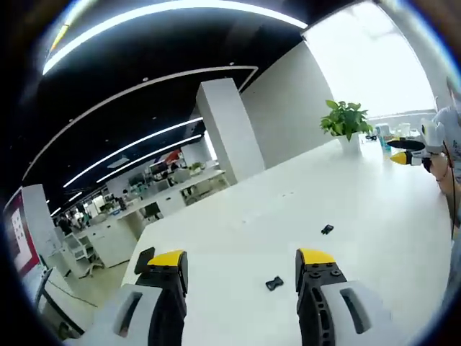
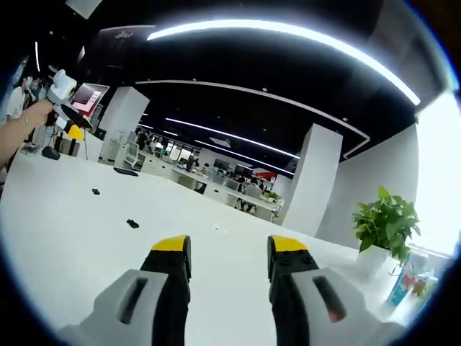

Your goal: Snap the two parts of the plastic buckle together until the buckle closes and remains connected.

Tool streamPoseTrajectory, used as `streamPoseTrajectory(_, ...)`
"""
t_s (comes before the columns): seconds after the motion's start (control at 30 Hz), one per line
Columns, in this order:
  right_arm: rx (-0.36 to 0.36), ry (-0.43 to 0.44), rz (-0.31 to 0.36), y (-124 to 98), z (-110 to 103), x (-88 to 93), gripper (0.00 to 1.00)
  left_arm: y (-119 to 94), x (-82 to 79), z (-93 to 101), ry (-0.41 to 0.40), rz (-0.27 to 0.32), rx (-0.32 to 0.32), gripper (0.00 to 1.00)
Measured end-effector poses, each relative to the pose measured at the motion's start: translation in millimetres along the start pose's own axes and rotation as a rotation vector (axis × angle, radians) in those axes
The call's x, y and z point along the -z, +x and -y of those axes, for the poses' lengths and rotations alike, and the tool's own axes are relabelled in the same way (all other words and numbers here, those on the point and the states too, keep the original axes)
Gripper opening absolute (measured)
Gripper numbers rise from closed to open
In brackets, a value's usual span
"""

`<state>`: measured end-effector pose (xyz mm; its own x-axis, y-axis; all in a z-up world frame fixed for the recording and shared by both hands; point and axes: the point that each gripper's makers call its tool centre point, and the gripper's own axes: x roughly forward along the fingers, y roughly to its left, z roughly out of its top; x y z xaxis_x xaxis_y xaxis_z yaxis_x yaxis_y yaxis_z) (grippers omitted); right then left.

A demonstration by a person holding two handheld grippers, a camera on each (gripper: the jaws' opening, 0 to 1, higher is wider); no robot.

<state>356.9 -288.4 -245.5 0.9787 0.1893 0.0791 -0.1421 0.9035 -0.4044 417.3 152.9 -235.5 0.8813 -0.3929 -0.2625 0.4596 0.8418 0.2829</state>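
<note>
Two small black buckle parts lie apart on the white table (image 1: 374, 231). One buckle part (image 1: 274, 283) rests just ahead of my left gripper (image 1: 241, 257), between its open jaws and nearer the right one. The other buckle part (image 1: 327, 229) lies farther out to the right. In the right gripper view the same two parts (image 2: 132, 223) (image 2: 96, 191) sit well ahead and to the left of my open right gripper (image 2: 230, 244). Each gripper also appears small in the other's view: the right gripper (image 1: 407, 150) and the left gripper (image 2: 70, 119), held by a hand.
A potted green plant (image 1: 347, 122) (image 2: 385, 220) stands at the table's far end with bottles (image 1: 384, 134) beside it. A flat black item (image 2: 124, 171) lies near the table's edge. A white pillar (image 1: 229, 130) and office desks (image 1: 180, 191) stand beyond.
</note>
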Motion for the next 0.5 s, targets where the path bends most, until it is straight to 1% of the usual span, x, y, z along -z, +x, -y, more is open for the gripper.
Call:
streamPoseTrajectory(0.13,-0.002,-0.004,-0.002,0,-1,0.2,0.43,7,2.2,0.1,0.029,-0.037,0.016,0.61)
streamPoseTrajectory(0.3,-0.013,-0.007,-0.010,2,-3,1.8,0.42,16,2.7,1.4,0.053,-0.077,0.064,0.60)
streamPoseTrajectory(0.37,-0.018,-0.009,-0.013,2,-5,2.4,0.42,20,3.7,0.7,0.083,-0.101,0.073,0.60)
streamPoseTrajectory(0.4,-0.020,-0.010,-0.013,2,-5,2.5,0.42,23,5.1,1.6,0.113,-0.121,0.091,0.60)
streamPoseTrajectory(0.5,-0.023,-0.009,-0.012,2,-6,2.3,0.42,29,5.6,0.1,0.112,-0.138,0.102,0.60)
